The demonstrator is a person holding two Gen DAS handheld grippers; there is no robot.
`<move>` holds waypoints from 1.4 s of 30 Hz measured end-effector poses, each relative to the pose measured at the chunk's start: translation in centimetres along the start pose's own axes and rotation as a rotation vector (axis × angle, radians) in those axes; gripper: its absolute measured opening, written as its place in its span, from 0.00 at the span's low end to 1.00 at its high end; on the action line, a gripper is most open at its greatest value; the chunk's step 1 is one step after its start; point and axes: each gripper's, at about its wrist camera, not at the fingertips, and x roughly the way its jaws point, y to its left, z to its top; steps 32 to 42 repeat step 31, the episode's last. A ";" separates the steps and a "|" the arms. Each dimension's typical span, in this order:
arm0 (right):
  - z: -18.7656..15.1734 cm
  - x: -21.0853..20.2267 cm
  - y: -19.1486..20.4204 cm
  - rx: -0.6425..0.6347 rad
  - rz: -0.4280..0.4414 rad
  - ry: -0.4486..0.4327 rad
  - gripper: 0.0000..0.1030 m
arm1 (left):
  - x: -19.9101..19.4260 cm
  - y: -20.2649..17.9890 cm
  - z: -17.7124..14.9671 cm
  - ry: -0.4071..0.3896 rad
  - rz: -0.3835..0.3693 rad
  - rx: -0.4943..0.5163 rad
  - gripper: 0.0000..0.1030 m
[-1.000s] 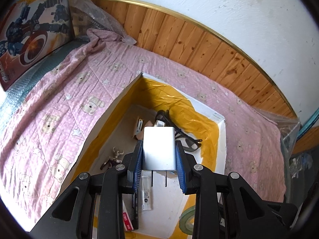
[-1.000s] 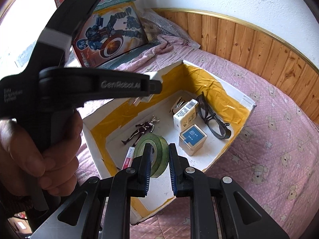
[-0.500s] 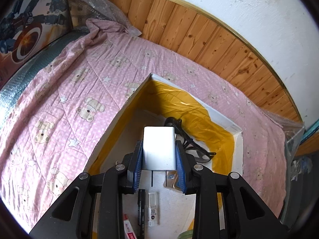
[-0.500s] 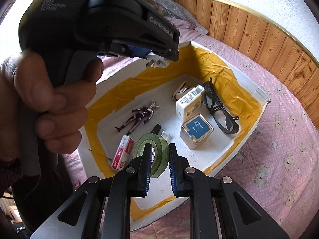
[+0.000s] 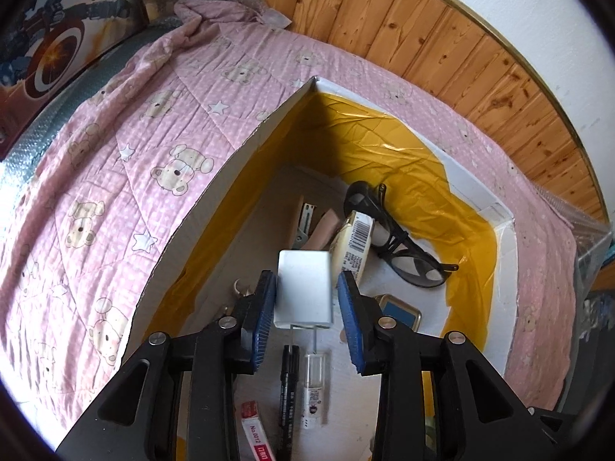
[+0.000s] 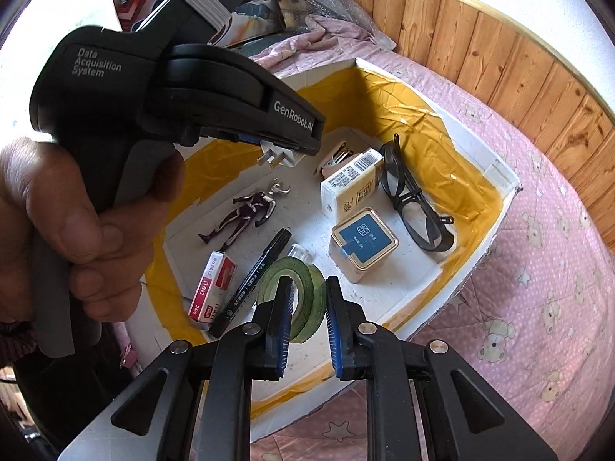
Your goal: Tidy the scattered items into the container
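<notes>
A white box lined with yellow tape (image 5: 246, 146) (image 6: 496, 176) lies on the pink bedspread. Over it, my left gripper (image 5: 307, 307) (image 6: 292, 150) has its jaws opening around a white plug-in charger (image 5: 303, 288). A narrow gap shows on each side of the charger, and its prongs (image 6: 269, 158) point down. My right gripper (image 6: 307, 307) hangs over the box's near side, jaws opening a little with nothing between them. A green tape roll (image 6: 303, 288) lies in the box just beyond its tips.
In the box lie black glasses (image 6: 415, 199), a cream carton (image 6: 351, 184), a blue-lidded tin (image 6: 363, 242), a toy figure (image 6: 246, 215), a black marker (image 6: 253, 280), a red-and-white staple box (image 6: 211, 288) and a stapler (image 6: 334, 155). A person's hand (image 6: 57, 211) holds the left gripper. Wooden panelling (image 5: 442, 38) lines the wall.
The left gripper sank lower into the box and its jaws spread off the charger's sides. The right gripper dropped slightly and its jaws parted a little.
</notes>
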 end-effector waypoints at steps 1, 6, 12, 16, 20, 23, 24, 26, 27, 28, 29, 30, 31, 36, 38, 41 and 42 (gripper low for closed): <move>-0.1 -0.1 -0.2 0.017 0.006 -0.004 0.25 | -0.2 -0.1 -0.1 -0.005 0.007 0.001 0.40; -0.8 -1.2 -0.6 0.057 0.026 -0.024 0.32 | -1.3 -0.6 -0.7 -0.027 0.015 0.026 0.40; -2.0 -2.9 -0.1 0.079 0.050 -0.051 0.43 | -4.0 -1.2 -1.9 -0.082 0.034 0.052 0.41; -3.2 -4.0 0.7 0.078 0.063 -0.068 0.47 | -6.5 -1.3 -3.3 -0.141 0.065 0.070 0.44; -4.1 -4.7 1.6 0.056 0.040 -0.084 0.54 | -9.1 -1.3 -5.4 -0.197 0.071 0.082 0.47; -4.8 -4.9 2.1 0.037 0.008 -0.092 0.55 | -10.8 -1.3 -7.0 -0.227 0.062 0.081 0.49; -5.0 -5.0 2.3 0.035 0.000 -0.094 0.55 | -11.4 -1.4 -7.6 -0.234 0.056 0.084 0.51; -5.4 -5.0 2.4 0.038 -0.001 -0.097 0.55 | -12.6 -1.4 -8.5 -0.268 0.058 0.082 0.51; -5.6 -5.1 2.5 0.041 0.000 -0.100 0.55 | -13.3 -1.4 -9.0 -0.294 0.068 0.083 0.52; -5.9 -5.2 2.7 0.041 0.000 -0.103 0.55 | -13.8 -1.5 -9.3 -0.311 0.082 0.084 0.52; -6.1 -5.4 2.9 0.041 0.000 -0.106 0.55 | -14.4 -1.5 -9.6 -0.325 0.095 0.086 0.52; -6.3 -5.5 3.1 0.041 0.000 -0.109 0.55 | -14.9 -1.5 -9.9 -0.335 0.102 0.090 0.52; -6.6 -5.7 3.3 0.041 0.001 -0.113 0.55 | -15.3 -1.6 -10.2 -0.341 0.101 0.093 0.54; -6.6 -5.7 3.3 0.041 0.001 -0.113 0.55 | -15.3 -1.6 -10.2 -0.341 0.101 0.093 0.54; -6.6 -5.7 3.3 0.041 0.001 -0.113 0.55 | -15.3 -1.6 -10.2 -0.341 0.101 0.093 0.54; -6.6 -5.7 3.3 0.041 0.001 -0.113 0.55 | -15.3 -1.6 -10.2 -0.341 0.101 0.093 0.54; -6.6 -5.7 3.3 0.041 0.001 -0.113 0.55 | -15.3 -1.6 -10.2 -0.341 0.101 0.093 0.54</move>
